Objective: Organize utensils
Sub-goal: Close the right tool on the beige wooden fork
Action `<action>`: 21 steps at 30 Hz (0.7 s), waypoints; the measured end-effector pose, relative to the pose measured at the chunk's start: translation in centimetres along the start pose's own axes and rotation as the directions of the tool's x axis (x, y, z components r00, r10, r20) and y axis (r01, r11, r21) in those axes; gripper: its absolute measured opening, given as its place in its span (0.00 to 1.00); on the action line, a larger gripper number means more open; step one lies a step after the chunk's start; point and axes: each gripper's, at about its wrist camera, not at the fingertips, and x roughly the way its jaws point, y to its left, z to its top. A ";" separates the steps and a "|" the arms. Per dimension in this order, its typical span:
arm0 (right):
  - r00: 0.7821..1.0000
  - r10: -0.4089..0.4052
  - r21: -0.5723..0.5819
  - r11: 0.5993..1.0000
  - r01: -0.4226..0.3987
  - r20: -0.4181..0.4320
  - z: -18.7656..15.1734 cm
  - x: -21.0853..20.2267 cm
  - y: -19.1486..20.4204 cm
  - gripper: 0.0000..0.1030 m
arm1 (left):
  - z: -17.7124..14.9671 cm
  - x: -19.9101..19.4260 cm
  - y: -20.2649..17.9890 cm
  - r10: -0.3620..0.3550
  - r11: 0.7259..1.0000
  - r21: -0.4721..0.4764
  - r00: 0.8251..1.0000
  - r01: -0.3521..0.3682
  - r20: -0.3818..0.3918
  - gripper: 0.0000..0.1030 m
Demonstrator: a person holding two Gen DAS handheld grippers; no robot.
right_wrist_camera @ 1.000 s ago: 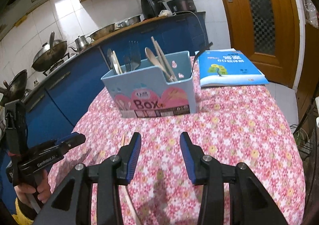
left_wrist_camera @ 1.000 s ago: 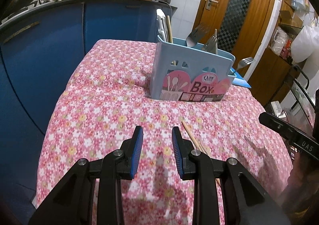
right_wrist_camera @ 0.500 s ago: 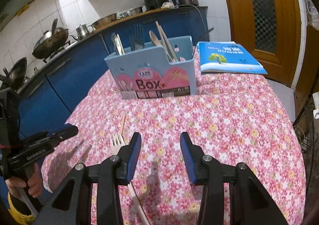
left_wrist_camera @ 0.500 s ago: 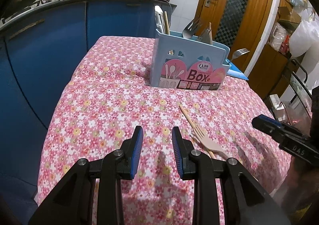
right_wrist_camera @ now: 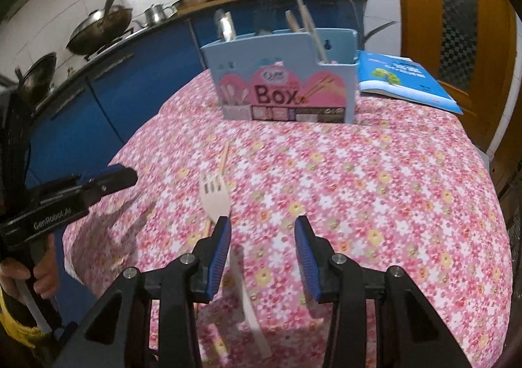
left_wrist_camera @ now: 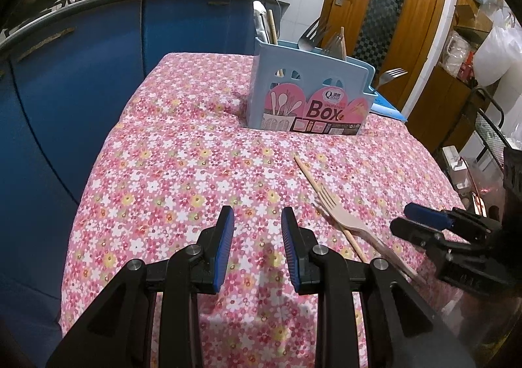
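Nearest, left gripper [left_wrist_camera: 257, 228]: black plastic arms, ribbed blue pads, jaws apart with nothing between, over a flowered tablecloth [left_wrist_camera: 182, 172] in pink, white and yellow, soft and slightly rumpled. Right gripper [right_wrist_camera: 262, 239]: same build, jaws apart and clamped on nothing, hanging just above the handle of a pale plastic fork [right_wrist_camera: 215, 198]. On the side of the left tool, white lettering, "GenRobot.AI" as far as legible; a hand [right_wrist_camera: 19, 273] wrapped round its grip.

Just past the pads, two loose utensils on the cloth: one fork, flat, four tines toward the box, and one thin wooden chopstick [left_wrist_camera: 313, 185] running under it, crossing near the fork's neck.

Farther back, upright near the table's far end, one light blue plastic utensil box [right_wrist_camera: 284, 81] with cut-out holes and a pink label reading "Box" in large letters; smaller print too blurred to read. Inside, standing: metal forks, a spoon, wooden sticks; exact count unclear, compartments not distinguishable.

Beside the box, flat on the cloth, one blue booklet [right_wrist_camera: 404, 81], its cover writing unreadable.

Beyond, blue cabinet fronts [left_wrist_camera: 81, 74], a counter with metal pots and woks, a brown wooden door [left_wrist_camera: 388, 9].
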 end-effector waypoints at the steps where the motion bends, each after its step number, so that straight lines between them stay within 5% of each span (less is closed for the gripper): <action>1: 1.000 0.006 -0.008 1.000 -0.006 -0.005 -0.1 0.1 0.2 0.42 | -0.1 0.0 0.0 0.001 1.000 -0.001 1.000 -0.001 0.000 0.29; 13: 0.997 0.019 -0.049 0.999 -0.022 -0.070 -0.6 2.1 1.4 0.20 | -0.3 -0.2 0.3 0.001 1.000 -0.004 1.000 -0.001 -0.002 0.29; 21: 0.998 0.052 -0.025 0.998 -0.053 -0.034 -0.6 2.1 1.2 0.07 | -0.3 0.2 -0.1 -0.014 1.000 -0.003 1.000 0.014 -0.022 0.29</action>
